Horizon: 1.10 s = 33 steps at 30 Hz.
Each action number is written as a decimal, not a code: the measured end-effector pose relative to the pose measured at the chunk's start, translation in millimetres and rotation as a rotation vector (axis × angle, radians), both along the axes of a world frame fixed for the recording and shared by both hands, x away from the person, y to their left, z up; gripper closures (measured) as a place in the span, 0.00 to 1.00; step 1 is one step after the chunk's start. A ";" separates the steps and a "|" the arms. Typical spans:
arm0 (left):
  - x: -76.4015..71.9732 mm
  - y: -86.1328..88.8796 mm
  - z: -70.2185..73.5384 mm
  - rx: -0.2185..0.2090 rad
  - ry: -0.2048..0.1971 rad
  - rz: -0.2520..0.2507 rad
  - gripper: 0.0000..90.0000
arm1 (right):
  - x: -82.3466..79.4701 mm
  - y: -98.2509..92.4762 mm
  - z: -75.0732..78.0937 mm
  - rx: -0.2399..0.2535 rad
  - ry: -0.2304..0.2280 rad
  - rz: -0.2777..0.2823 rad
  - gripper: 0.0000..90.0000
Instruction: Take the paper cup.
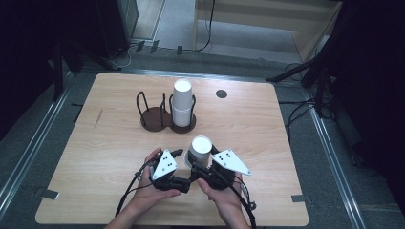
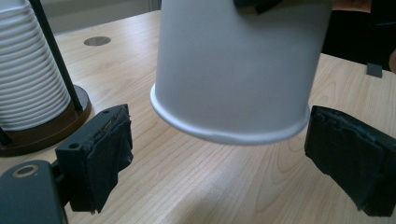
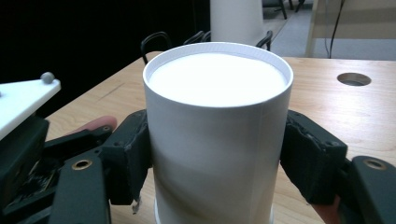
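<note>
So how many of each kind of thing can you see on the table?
White cup stacks: 2, one in the holder, one upside down in the right gripper.
Brown two-ring cup holders: 1.
Grippers: 2, with the left gripper open.
Total: 5.

White paper cup (image 1: 200, 149); black claw pads (image 3: 130, 154); dark brown, maybe black, cup holder (image 1: 157, 118); light wood-grain table (image 1: 105, 143).

White cup (image 2: 238, 70) between open tongs (image 2: 219, 158)
</note>
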State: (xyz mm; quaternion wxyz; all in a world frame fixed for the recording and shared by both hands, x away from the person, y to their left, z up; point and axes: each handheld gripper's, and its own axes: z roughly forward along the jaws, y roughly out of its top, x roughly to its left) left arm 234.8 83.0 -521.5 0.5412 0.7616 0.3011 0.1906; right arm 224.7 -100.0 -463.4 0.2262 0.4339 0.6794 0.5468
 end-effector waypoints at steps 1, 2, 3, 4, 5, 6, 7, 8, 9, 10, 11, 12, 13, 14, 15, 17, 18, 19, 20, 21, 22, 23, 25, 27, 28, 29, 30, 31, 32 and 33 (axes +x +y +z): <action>-0.1 0.1 -0.4 0.000 -0.001 0.000 0.09 | -0.5 1.0 -0.2 -0.006 -0.003 0.005 0.34; -0.3 0.1 -0.5 0.001 -0.005 0.002 0.11 | -1.1 2.3 -0.5 -0.003 0.001 0.015 0.34; -0.5 -0.1 -0.5 0.000 -0.006 0.004 0.15 | -1.2 2.8 -0.7 -0.002 0.002 0.019 0.34; -0.6 -0.3 -0.5 -0.001 -0.006 0.004 0.16 | -1.4 3.7 -1.1 0.003 0.010 0.024 0.34; -0.7 -0.6 -0.4 0.001 -0.008 0.005 0.16 | -1.4 4.1 -1.4 0.003 0.011 0.027 0.34; -0.7 -0.7 -0.4 0.001 -0.010 0.004 0.16 | -1.2 4.8 -2.0 -0.001 0.010 0.033 0.34; -0.7 -0.7 -0.4 0.002 -0.011 0.002 0.16 | -1.3 5.4 -2.5 -0.005 0.015 0.034 0.34; -0.7 -0.7 -0.6 0.003 -0.010 0.002 0.16 | -1.3 5.4 -2.5 -0.005 0.015 0.034 0.34; -0.6 -0.7 -0.7 0.006 -0.012 0.002 0.16 | -0.9 5.1 -2.6 -0.005 0.016 0.035 0.33; -0.7 -0.8 -0.7 0.007 -0.011 0.002 0.16 | -0.5 4.9 -2.8 -0.002 0.017 0.036 0.33; -0.5 -0.9 -0.8 0.006 -0.011 0.002 0.17 | -0.3 4.6 -3.0 0.001 0.021 0.036 0.33; -0.4 -1.1 -0.8 0.005 -0.010 0.002 0.17 | -0.2 4.4 -3.0 0.005 0.025 0.035 0.33; -0.5 -1.4 -0.7 0.004 -0.009 0.002 0.18 | 0.2 4.0 -3.0 0.005 0.025 0.034 0.33; -0.6 -1.5 -0.4 0.002 -0.007 0.002 0.18 | 0.3 3.6 -2.7 0.005 0.027 0.033 0.33; -0.7 -1.7 -0.2 0.000 -0.005 0.002 0.19 | 0.4 3.0 -2.5 0.007 0.027 0.033 0.32; -0.9 -2.2 0.2 -0.007 -0.001 0.002 0.21 | 0.5 2.2 -2.2 0.010 0.028 0.031 0.32; -1.0 -2.3 0.5 -0.012 0.001 0.002 0.21 | 0.8 1.8 -1.9 0.015 0.029 0.031 0.31; -1.3 -2.5 1.0 -0.014 0.002 0.004 0.22 | 1.2 1.1 -1.6 0.018 0.028 0.034 0.31; -1.5 -2.7 1.2 -0.014 0.004 0.005 0.23 | 1.4 0.3 -1.5 0.022 0.027 0.033 0.31; -1.6 -2.9 1.2 -0.015 0.006 0.005 0.23 | 1.5 0.0 -1.5 0.025 0.030 0.032 0.30; -2.0 -3.1 1.2 -0.018 0.009 0.002 0.24 | 1.7 -0.1 -1.7 0.025 0.036 0.027 0.30; -2.2 -3.4 1.3 -0.021 0.007 0.004 0.24 | 2.0 0.4 -2.2 0.015 0.042 0.014 0.29; -2.0 -3.4 1.5 -0.023 0.007 0.003 0.25 | 2.5 2.7 -3.8 0.004 0.049 0.030 0.26; -1.8 -3.3 1.2 -0.026 0.006 0.003 0.25 | 2.7 3.6 -4.4 -0.001 0.052 0.034 0.26; -1.6 -3.0 1.0 -0.025 0.005 0.004 0.26 | 2.6 4.2 -4.9 -0.004 0.049 0.035 0.26; -1.4 -2.4 1.0 -0.026 0.002 0.009 0.26 | 2.1 5.0 -5.1 -0.006 0.048 0.037 0.26; -1.3 -2.0 1.2 -0.030 0.001 0.011 0.26 | 2.1 5.8 -5.7 -0.013 0.046 0.038 0.25; -1.4 -1.5 1.6 -0.036 0.002 0.010 0.26 | 2.2 6.1 -6.2 -0.014 0.051 0.040 0.24; -1.6 -1.3 2.0 -0.036 0.001 0.011 0.27 | 2.7 6.4 -7.1 -0.014 0.054 0.041 0.23; -1.9 -1.5 2.1 -0.032 -0.001 0.012 0.29 | 3.3 7.1 -8.8 -0.020 0.060 0.038 0.22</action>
